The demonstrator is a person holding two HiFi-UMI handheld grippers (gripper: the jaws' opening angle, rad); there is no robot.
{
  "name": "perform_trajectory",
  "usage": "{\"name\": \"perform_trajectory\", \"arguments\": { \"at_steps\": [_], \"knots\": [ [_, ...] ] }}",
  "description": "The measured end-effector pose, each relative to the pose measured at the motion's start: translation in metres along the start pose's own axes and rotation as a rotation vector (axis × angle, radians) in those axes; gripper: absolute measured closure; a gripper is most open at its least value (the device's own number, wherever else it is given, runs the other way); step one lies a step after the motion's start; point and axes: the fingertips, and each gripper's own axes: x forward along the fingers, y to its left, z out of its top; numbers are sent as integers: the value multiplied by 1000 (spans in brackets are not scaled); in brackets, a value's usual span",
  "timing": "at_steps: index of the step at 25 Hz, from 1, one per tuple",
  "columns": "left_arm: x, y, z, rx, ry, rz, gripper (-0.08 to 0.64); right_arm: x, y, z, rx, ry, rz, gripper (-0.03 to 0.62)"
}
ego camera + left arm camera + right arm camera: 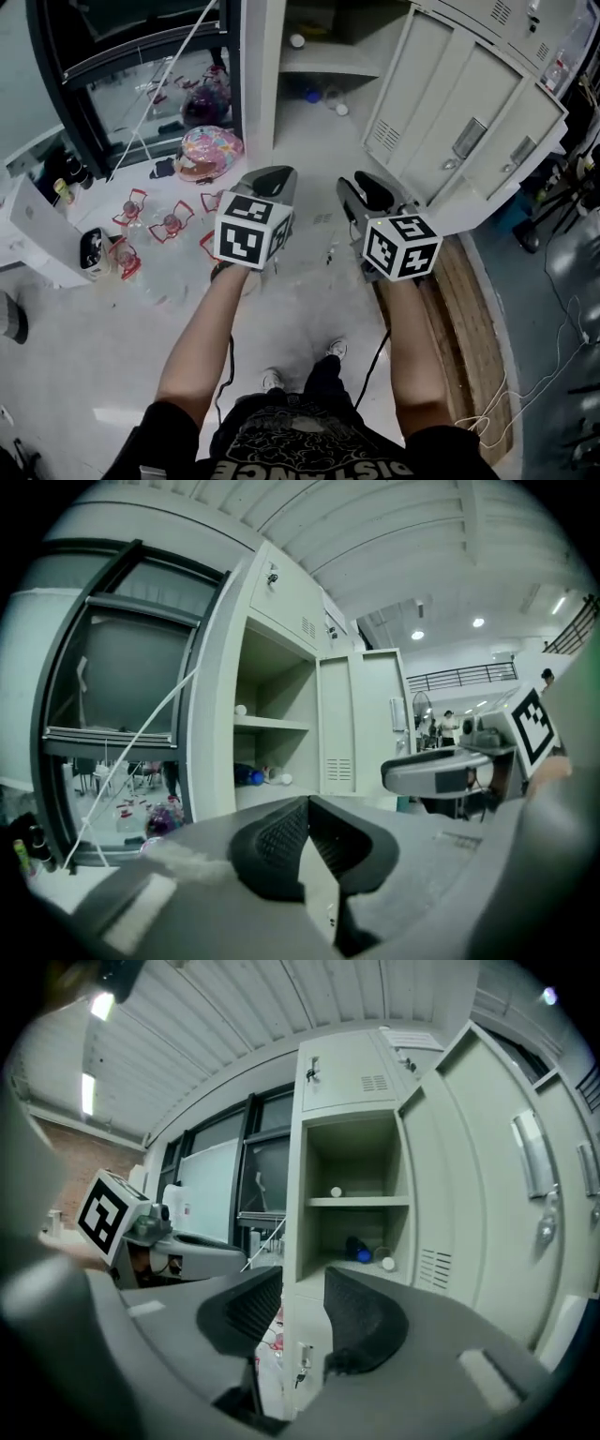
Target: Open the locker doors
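Note:
The pale grey locker [265, 75] stands ahead of both grippers. One tall compartment [328, 61] is open, its vented door [450, 112] swung out to the right. Inside, a shelf [356, 1202] holds a small white thing, and a blue bottle [357, 1249] lies on the floor below it. A closed lower door with a key [302, 1358] shows between the right jaws. My left gripper [272, 176] is short of the locker, jaws shut on nothing [308, 799]. To its right, my right gripper [370, 189] stands open and empty [302, 1283].
A black-framed window [122, 56] sits left of the locker. Below it lie a pink patterned bag [211, 150] and red-capped clear bottles [150, 220]. A white box [37, 234] is at far left. Wooden planks [469, 309] and a thin cable [553, 375] lie at right.

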Motion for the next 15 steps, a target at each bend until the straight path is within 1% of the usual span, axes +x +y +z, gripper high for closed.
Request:
{"name": "perform_trajectory", "arguments": {
  "at_steps": [3,7,11,15],
  "knots": [
    [-8,23,-20,-17,16,37,555,24,20,-20,-10,41,49,459],
    [-13,53,-45,-35,37,74,555,56,38,-50,-6,78,82,446],
    [-11,78,-72,-71,64,96,555,85,48,-87,13,120,116,422],
    [-7,95,-98,-79,88,126,555,109,47,-118,28,141,133,417]
  ]
}}
